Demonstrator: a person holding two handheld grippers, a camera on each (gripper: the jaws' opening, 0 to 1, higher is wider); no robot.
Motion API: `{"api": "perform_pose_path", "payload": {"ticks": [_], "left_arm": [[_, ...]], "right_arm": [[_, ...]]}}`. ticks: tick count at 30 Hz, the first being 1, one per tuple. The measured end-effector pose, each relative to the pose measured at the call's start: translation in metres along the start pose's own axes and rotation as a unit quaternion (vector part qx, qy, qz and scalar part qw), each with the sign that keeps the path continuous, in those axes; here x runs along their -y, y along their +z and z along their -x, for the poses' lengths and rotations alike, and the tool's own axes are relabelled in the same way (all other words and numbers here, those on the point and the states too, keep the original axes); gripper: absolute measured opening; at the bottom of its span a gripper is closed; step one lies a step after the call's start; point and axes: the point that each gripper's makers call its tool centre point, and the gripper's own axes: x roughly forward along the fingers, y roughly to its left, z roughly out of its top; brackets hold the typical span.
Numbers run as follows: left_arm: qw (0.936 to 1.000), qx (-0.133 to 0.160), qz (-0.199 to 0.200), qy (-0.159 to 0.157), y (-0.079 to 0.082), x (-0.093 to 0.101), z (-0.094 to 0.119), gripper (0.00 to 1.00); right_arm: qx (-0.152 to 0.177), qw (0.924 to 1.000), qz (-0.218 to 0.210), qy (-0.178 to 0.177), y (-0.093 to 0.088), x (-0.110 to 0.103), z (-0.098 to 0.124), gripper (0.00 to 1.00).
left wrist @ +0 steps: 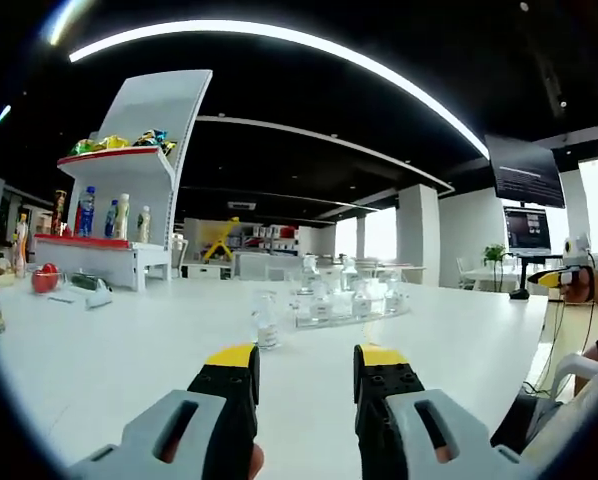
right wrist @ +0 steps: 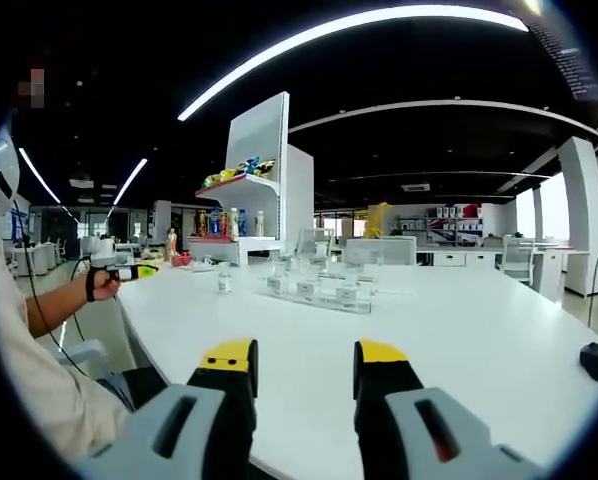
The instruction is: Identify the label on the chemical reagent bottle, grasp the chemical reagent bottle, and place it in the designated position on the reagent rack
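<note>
Lone clear reagent bottle [left wrist: 265, 327] ahead of spread left gripper [left wrist: 307, 368] jaws; likely glass, slippery, fragile: grip mid-body. Right gripper [right wrist: 307, 366] jaws spread, empty.

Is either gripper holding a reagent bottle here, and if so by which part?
Nothing is held. The left gripper and right gripper both have open, empty jaws; the lone bottle stands on the table.
</note>
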Motion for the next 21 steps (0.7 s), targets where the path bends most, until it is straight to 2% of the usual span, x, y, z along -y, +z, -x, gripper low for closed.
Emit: {"api": "perform_pose_path", "payload": {"ticks": [21], "left_arm": [[1.0, -0.003, 0.001, -0.001, -0.0007, 0.0004, 0.0004, 0.38]], "right_arm": [[0.001, 1.0, 0.001, -0.001, 0.0031, -0.0025, 0.0013, 0.38]]}}
